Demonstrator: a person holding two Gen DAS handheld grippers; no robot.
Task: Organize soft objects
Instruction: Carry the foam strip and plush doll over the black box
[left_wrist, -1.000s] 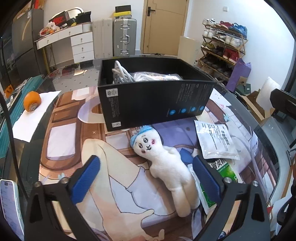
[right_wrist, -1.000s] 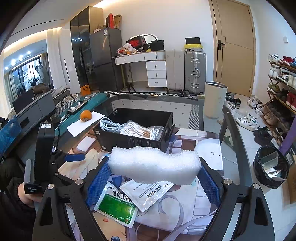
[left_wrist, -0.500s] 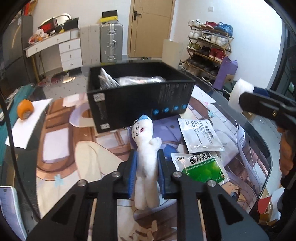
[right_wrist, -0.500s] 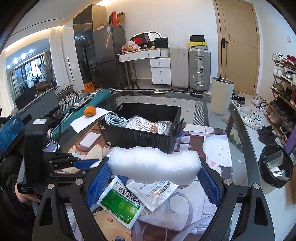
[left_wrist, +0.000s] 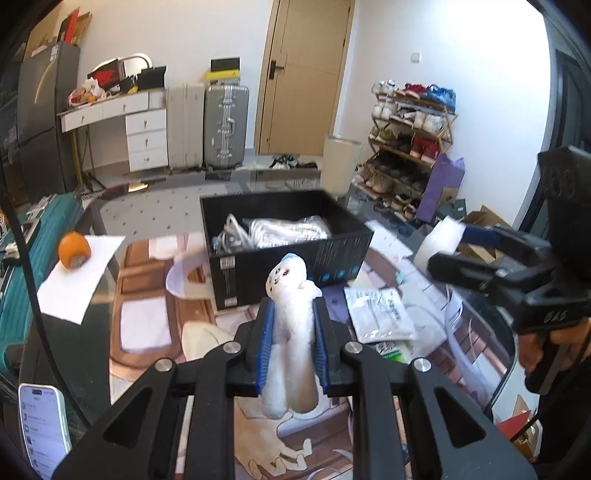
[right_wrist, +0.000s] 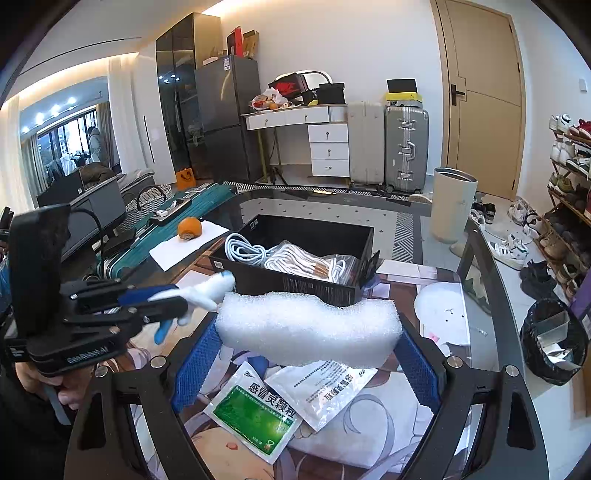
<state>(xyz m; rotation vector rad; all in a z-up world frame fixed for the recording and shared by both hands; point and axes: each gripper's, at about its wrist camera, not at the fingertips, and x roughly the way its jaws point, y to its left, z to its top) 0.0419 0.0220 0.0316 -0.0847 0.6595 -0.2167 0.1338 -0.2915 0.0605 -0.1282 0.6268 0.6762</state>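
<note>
My left tool (left_wrist: 291, 332) grips the white plush doll (left_wrist: 290, 325); my right tool (right_wrist: 306, 354) clamps the foam block (right_wrist: 306, 325) near the black box (right_wrist: 295, 251).

White plush doll (left_wrist: 291, 317), blue cap; white foam (right_wrist: 308, 326); seemingly plain black box (left_wrist: 284, 251)
</note>
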